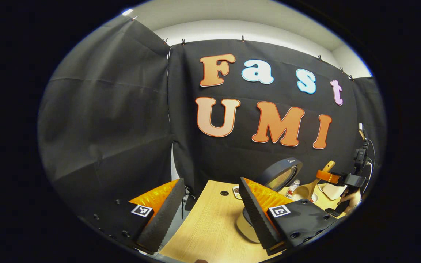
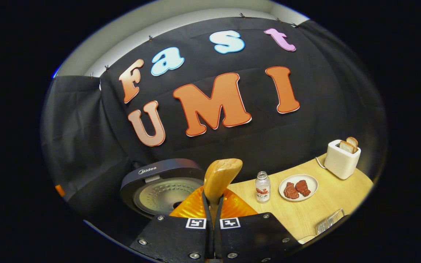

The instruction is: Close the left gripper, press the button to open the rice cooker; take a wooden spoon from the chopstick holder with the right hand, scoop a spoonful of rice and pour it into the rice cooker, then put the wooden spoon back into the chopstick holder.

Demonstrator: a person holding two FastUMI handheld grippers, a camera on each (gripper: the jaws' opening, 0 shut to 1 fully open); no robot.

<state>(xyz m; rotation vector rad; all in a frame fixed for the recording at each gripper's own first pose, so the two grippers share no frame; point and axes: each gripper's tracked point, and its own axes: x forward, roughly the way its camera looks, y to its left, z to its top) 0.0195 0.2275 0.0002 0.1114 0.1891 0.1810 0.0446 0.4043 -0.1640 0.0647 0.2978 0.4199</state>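
Wooden spoon point(image 2: 220, 175) in right tongs point(image 2: 213, 208) (clamped)

My right gripper point(image 2: 213, 215) has both fingers pressed on the handle of the wooden spoon point(image 2: 220, 175), whose bowl rises ahead of me. Behind it to the left the rice cooker point(image 2: 159, 186) stands with its lid raised. On the table point(image 2: 305, 215) sit a small bottle point(image 2: 262, 187), a plate point(image 2: 298, 187) and a toaster point(image 2: 341, 159)
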